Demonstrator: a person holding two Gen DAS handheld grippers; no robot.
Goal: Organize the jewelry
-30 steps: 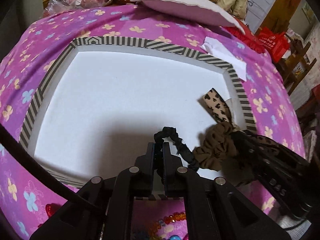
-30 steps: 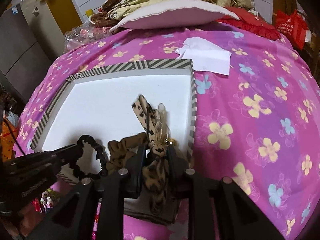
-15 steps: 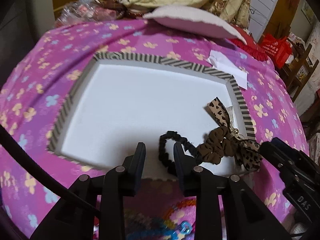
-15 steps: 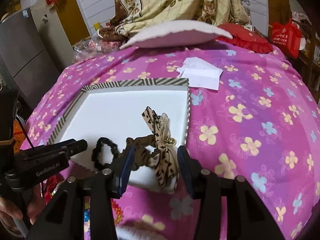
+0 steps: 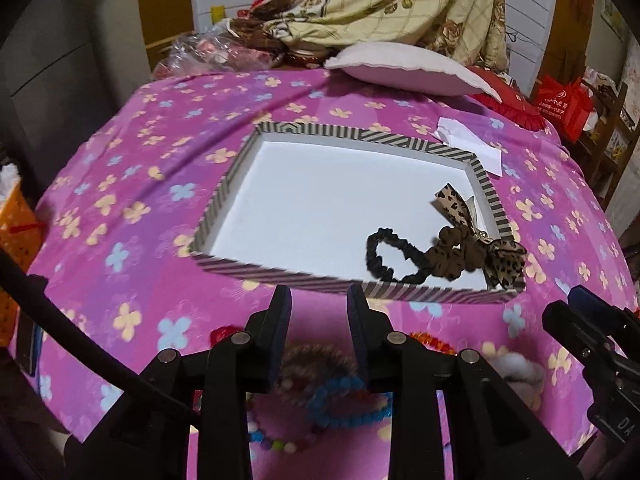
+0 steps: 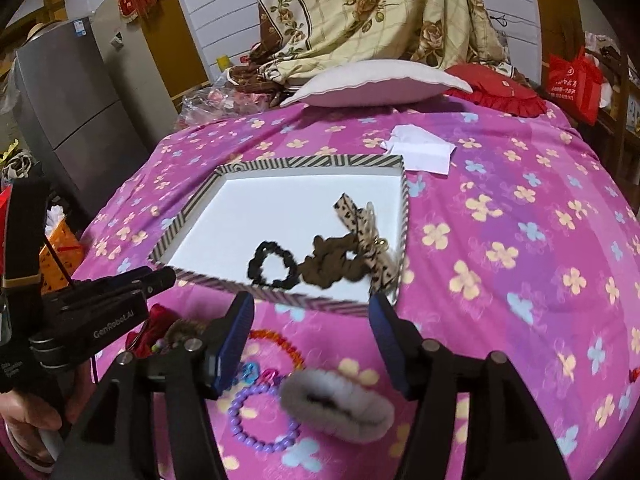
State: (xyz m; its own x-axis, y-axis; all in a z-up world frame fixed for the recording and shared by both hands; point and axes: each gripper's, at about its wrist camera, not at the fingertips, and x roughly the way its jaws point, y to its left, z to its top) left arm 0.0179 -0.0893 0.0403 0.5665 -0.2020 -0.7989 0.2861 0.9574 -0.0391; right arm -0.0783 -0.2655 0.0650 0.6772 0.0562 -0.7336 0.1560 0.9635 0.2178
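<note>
Inside the striped-rimmed box lid (image 5: 256, 272), toward its 4 o'clock corner in the left wrist view, the black scrunchie (image 5: 390, 256) lies touching the brown scrunchie with a leopard-print bow (image 5: 464, 248). The left gripper (image 5: 318, 304) hangs at 6 o'clock before the lid, jaws parted and holding nothing. The right gripper (image 6: 310, 312), whose jaws have just been opening, stands wider and empty above a grey fur scrunchie (image 6: 340, 404), a purple bead bracelet (image 6: 256, 420) and an orange bead bracelet (image 6: 280, 340) on the flowered pink bedspread (image 6: 520, 260).

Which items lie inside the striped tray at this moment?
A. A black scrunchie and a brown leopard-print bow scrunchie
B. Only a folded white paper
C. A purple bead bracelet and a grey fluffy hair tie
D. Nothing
A: the black scrunchie and the brown leopard-print bow scrunchie lie side by side in the near right corner of the striped tray.
</note>
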